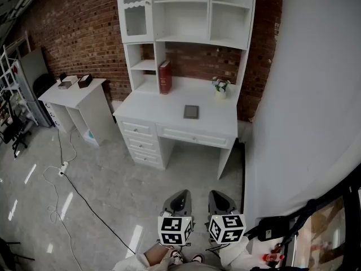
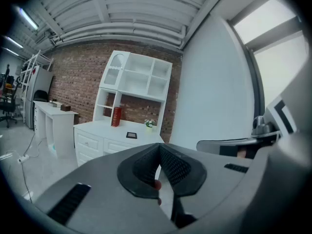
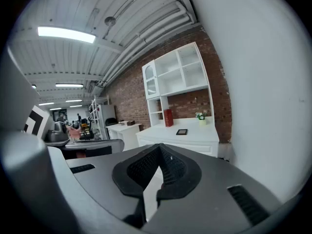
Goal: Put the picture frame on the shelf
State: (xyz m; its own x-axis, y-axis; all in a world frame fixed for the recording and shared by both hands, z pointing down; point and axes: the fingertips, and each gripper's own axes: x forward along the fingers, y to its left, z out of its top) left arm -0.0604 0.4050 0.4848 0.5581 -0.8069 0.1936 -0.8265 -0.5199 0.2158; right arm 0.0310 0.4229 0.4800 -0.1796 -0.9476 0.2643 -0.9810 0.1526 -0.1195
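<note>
Left gripper [image 1: 180,195] and right gripper [image 1: 219,196], lower centre, are closed on nothing, evidently pre-approach. The small dark rectangular picture frame [image 1: 191,112] lies flat mid-frame on the white wooden desk [image 1: 161,105].

The picture frame [image 1: 191,112] lies flat on the middle of the bench [image 1: 152,103], with the book [image 1: 164,77] upright at far left, the plant [image 1: 220,87] at far right and the shelf [image 1: 186,16] rising behind; a smaller bench [image 1: 70,92] stands well left

You have a dark grey frame [image 1: 191,112] and a red book [image 1: 164,77] on your white desk [image 1: 163,103], with red-brown brick [image 1: 84,33] behind.
</note>
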